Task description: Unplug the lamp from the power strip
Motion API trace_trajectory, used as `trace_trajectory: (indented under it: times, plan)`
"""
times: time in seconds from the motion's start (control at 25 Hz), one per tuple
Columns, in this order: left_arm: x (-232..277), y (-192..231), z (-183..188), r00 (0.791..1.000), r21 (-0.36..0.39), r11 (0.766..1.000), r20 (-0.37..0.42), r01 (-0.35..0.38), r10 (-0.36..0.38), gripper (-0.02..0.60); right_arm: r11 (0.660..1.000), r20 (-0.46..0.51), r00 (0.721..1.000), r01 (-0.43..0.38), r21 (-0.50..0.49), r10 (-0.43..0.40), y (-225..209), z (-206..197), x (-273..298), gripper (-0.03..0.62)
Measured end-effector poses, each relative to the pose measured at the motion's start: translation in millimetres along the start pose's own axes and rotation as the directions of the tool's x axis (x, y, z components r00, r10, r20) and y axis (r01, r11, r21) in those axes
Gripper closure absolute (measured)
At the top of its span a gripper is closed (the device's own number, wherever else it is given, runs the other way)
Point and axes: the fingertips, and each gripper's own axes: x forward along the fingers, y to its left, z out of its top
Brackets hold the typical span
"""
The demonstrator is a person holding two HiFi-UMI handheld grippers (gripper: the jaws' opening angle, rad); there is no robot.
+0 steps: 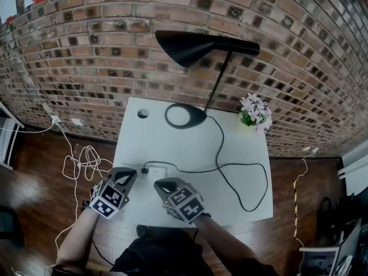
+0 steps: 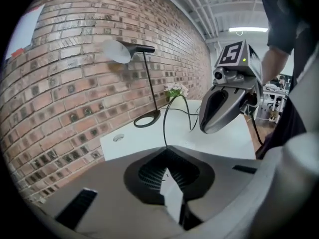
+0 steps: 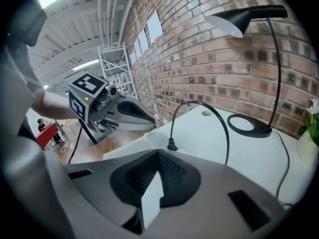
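Observation:
A black desk lamp [image 1: 198, 46] stands at the back of the white table [image 1: 241, 197]. Its black cord [image 1: 253, 171] loops across the table to a white power strip [image 1: 156, 171] near the front left. The black plug [image 3: 172, 144] stands upright in the strip [image 3: 152, 142], with the cord [image 2: 164, 123] arching up from it. My left gripper [image 1: 131, 174] points at the strip's left end with its jaws together and nothing seen between them. My right gripper [image 1: 161, 184] sits just in front of the strip, shut and empty. Each gripper shows in the other's view, the right gripper [image 2: 224, 108] and the left gripper [image 3: 119, 113].
A small pot of flowers [image 1: 255, 111] stands at the table's back right corner. A round cable hole [image 1: 143, 113] lies left of the lamp base [image 1: 184, 115]. White cables [image 1: 80, 163] coil on the wooden floor to the left. The brick wall [image 1: 115, 50] runs right behind the table.

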Motion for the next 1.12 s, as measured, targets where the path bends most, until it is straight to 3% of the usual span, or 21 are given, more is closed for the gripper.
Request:
trace_trajectory:
  times: [0.12, 0.2, 0.24, 0.84, 1.12]
  plan:
    - [13, -1, -13, 0.996, 0.023, 0.998, -0.071, 0.050, -0.048, 0.555, 1.000, -0.041, 0.999, -0.006, -0.028, 0.005, -12, -5, 17, 0.594]
    - [23, -3, -19, 0.991, 0.023, 0.996, -0.101, 0.090, -0.088, 0.445, 0.998, -0.064, 0.998, -0.016, -0.062, 0.012, -19, -8, 27, 0.594]
    - [27, -3, -21, 0.990, 0.016, 0.995, -0.105, 0.100, -0.098, 0.440, 0.997, -0.076, 0.997, -0.021, -0.073, 0.015, -22, -11, 31, 0.594]
    - [68, -8, -31, 0.960, 0.061, 0.974, -0.194, 0.216, -0.201, 0.445, 0.990, -0.158, 0.986, -0.069, -0.119, 0.050, -37, -19, 71, 0.594]
    - [74, -11, -31, 0.952, 0.035, 0.967, -0.188, 0.253, -0.242, 0.494, 0.988, -0.181, 0.983, -0.047, -0.146, 0.020, -38, -20, 76, 0.592]
